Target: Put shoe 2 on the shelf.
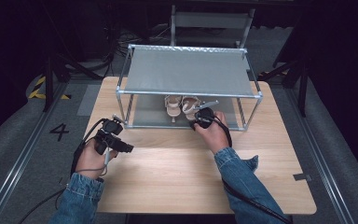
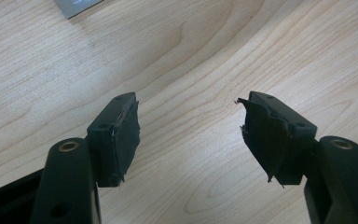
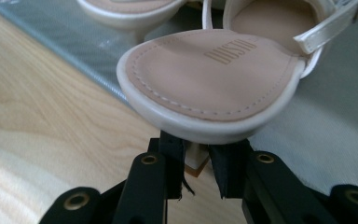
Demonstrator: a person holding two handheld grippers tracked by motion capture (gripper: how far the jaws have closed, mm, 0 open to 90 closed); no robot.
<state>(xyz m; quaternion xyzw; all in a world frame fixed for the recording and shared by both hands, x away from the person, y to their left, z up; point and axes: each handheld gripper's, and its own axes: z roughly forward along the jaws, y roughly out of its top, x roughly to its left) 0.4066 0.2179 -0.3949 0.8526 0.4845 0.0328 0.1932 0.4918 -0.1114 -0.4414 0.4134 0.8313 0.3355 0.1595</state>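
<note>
The right gripper (image 3: 196,175) has its jaws pressed in on the block heel of the right sandal (image 3: 214,77), just beneath the heel seat. That sandal is cream-white with a tan insole, a stitched border, an embossed brand mark and a pale ankle strap. Its heel end overhangs the front edge of the grey lower shelf (image 3: 307,116), above the tabletop. The left sandal (image 3: 126,9) stands beside it on the same shelf.

From the high view, the left gripper (image 1: 116,140) is held by the left hand (image 1: 91,161) near the tabletop's left edge, well apart from the rack. Its jaws are spread wide over bare wood, with nothing between them. The right hand (image 1: 214,133) holds the right gripper at the rack's front rail, right of centre.

The tabletop (image 1: 177,177) is light wood with visible grain. A two-tier shoe rack (image 1: 189,72) with a metal tube frame and grey fabric shelves occupies its far half. Both sandals sit at the front middle of the lower tier.

Beyond the table, the floor is grey, with metal rails on both sides, a painted number 4 (image 1: 59,131) at the left and yellow-black hazard tape (image 1: 39,88). The background is dark.
</note>
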